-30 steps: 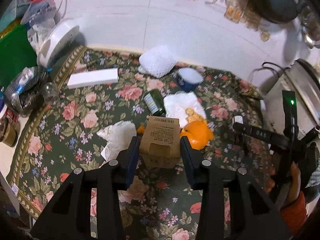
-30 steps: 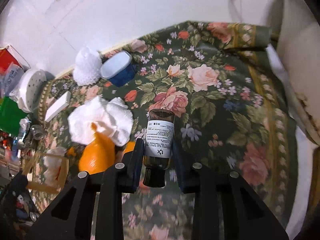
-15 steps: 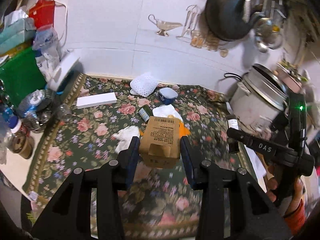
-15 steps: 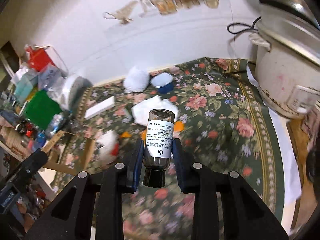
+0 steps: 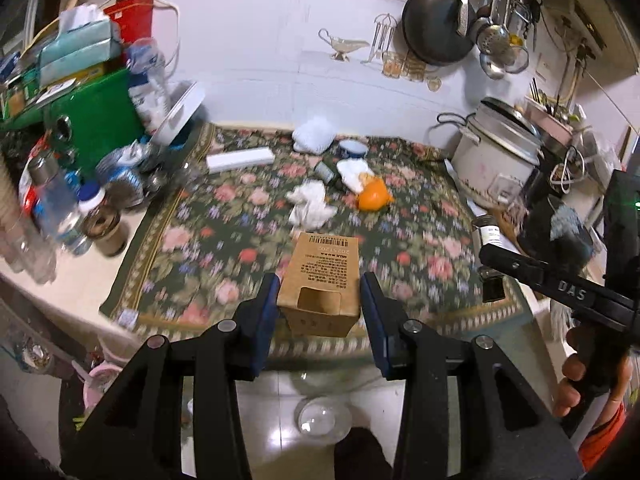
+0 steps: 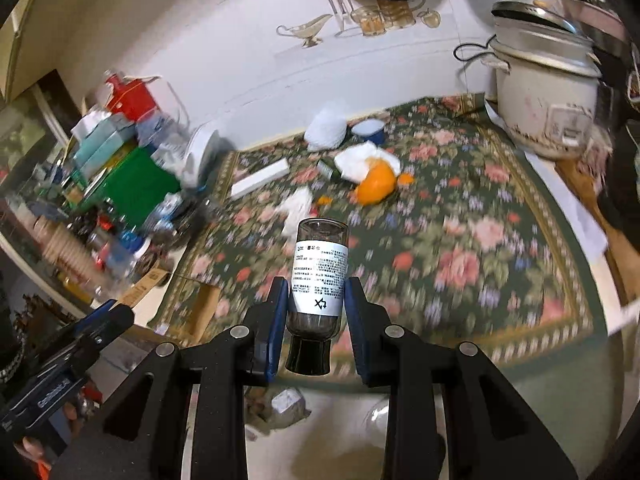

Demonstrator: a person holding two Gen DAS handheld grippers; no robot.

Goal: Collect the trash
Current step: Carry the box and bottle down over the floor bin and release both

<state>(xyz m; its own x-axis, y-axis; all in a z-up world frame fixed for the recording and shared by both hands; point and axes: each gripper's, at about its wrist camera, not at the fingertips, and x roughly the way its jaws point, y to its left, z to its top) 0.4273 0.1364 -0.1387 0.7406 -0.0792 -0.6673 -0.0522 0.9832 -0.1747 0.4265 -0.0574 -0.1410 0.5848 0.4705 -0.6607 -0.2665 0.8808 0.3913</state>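
Note:
My left gripper (image 5: 320,300) is shut on a small brown cardboard box (image 5: 323,280) and holds it in the air at the table's front edge. My right gripper (image 6: 316,304) is shut on a dark glass bottle (image 6: 318,276) with a white label, cap toward the camera, also held above the front edge. On the floral tablecloth (image 5: 224,248) lie crumpled white tissues (image 5: 310,204), an orange peel (image 5: 374,196), a small green bottle (image 5: 324,170), a white net (image 5: 312,136) and a blue cup (image 5: 353,147).
A white flat box (image 5: 240,157) lies at the back left. Bottles, jars and a green box (image 5: 96,128) crowd the left side. A rice cooker (image 5: 498,156) stands at the right. A clear round lid (image 5: 322,416) lies on the tiled floor below.
Both grippers have pulled back and up from the table with the box and the bottle. The table now looks smaller and the floor shows below.

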